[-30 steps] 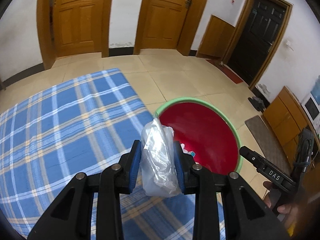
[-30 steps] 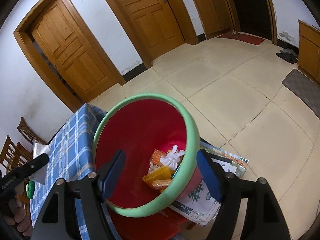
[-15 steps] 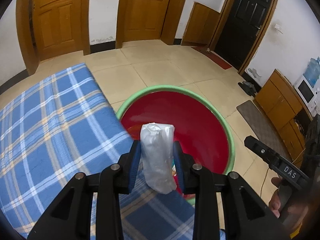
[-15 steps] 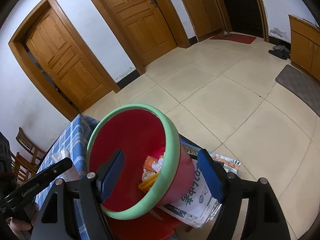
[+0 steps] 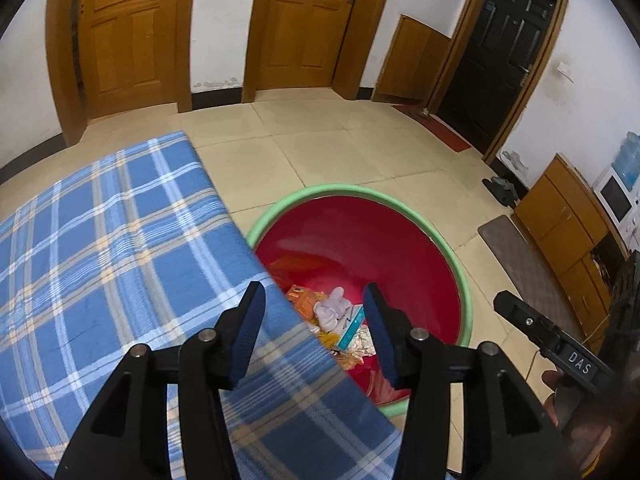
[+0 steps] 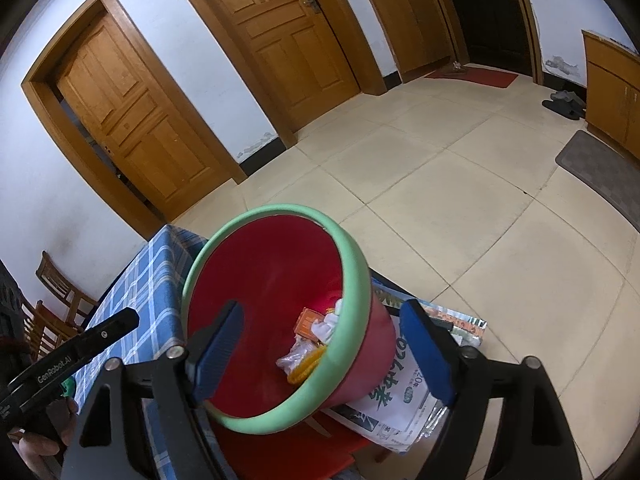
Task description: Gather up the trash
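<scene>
**A:** Two views, both partly blocked. In the left wrist view the blue plaid tablecloth (image 5: 104,264) cuts off the near-left part of the red bucket (image 5: 360,240), and the gripper fingers cover some of the trash pile (image 5: 336,320). Lower right corner is dark; only part of a hand (image 5: 560,392) shows there, on the other tool.

**B:** Can you ID the trash?

**A:** Only loosely. Orange packet, a white crumpled piece, some wrappers. In the right wrist view a clear plastic bag (image 6: 296,356) lies in the bucket bottom, half hidden by the green rim (image 6: 348,352).

**B:** Left gripper?

**A:** Left gripper (image 5: 312,328) sits low centre, over the table edge and bucket mouth. Jaws are opening, nothing between the pads, no contact.

**B:** Right one?

**A:** Right gripper (image 6: 320,356) jaws are opening too, wide apart, straddling the near side of the bucket rim. Pads look clear of it. Printed bags (image 6: 400,392) under the bucket, cut off by the right finger.
</scene>
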The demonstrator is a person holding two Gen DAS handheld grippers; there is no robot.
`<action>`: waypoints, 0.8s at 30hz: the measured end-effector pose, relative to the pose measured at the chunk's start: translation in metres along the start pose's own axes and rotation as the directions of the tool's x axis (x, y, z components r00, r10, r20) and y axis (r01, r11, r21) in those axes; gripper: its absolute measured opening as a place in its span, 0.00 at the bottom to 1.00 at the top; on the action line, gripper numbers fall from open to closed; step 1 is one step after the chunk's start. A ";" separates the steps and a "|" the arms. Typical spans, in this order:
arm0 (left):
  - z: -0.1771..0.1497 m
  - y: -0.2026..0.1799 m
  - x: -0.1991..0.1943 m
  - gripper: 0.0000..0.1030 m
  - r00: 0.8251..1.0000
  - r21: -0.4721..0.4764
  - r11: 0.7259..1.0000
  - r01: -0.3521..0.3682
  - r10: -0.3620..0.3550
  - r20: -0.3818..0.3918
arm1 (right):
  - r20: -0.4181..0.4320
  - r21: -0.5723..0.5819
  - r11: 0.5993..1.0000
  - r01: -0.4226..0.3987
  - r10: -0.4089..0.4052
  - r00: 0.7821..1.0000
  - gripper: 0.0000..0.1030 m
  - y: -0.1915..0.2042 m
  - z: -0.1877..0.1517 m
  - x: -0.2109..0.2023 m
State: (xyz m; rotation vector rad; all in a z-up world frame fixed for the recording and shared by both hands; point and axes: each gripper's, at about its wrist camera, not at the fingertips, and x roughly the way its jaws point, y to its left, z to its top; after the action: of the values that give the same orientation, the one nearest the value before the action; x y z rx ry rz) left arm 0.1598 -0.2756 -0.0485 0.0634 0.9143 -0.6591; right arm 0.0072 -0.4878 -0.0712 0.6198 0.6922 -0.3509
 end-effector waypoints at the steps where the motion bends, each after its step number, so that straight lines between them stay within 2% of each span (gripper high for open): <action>1: -0.001 0.003 -0.003 0.49 1.000 -0.010 1.000 -0.006 0.006 0.001 | -0.002 -0.007 1.000 -0.004 0.004 1.000 0.82 0.003 -0.001 -0.001; 5: -0.009 0.015 -0.012 0.54 1.000 -0.046 0.998 -0.030 0.030 0.000 | -0.010 -0.033 0.999 -0.010 0.010 1.000 0.87 0.014 -0.005 -0.003; 7: -0.014 0.021 -0.018 0.58 0.999 -0.069 0.996 -0.050 0.051 0.007 | -0.017 -0.049 0.999 -0.019 0.019 1.000 0.87 0.020 -0.007 -0.004; 14: -0.031 0.043 -0.043 0.65 0.990 -0.126 0.983 -0.133 0.137 0.020 | -0.020 -0.107 0.993 -0.057 0.055 0.998 0.92 0.048 -0.016 -0.015; 24: -0.051 0.072 -0.087 0.66 0.969 -0.207 0.951 -0.229 0.244 0.047 | -0.028 -0.195 0.975 -0.103 0.100 0.995 0.96 0.091 -0.030 -0.031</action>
State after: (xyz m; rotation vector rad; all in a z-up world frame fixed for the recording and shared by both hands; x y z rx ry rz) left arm 0.1262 -0.1578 -0.0311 -0.0303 0.8822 -0.3420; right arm 0.0147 -0.3959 -0.0305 0.4687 0.6998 -0.1793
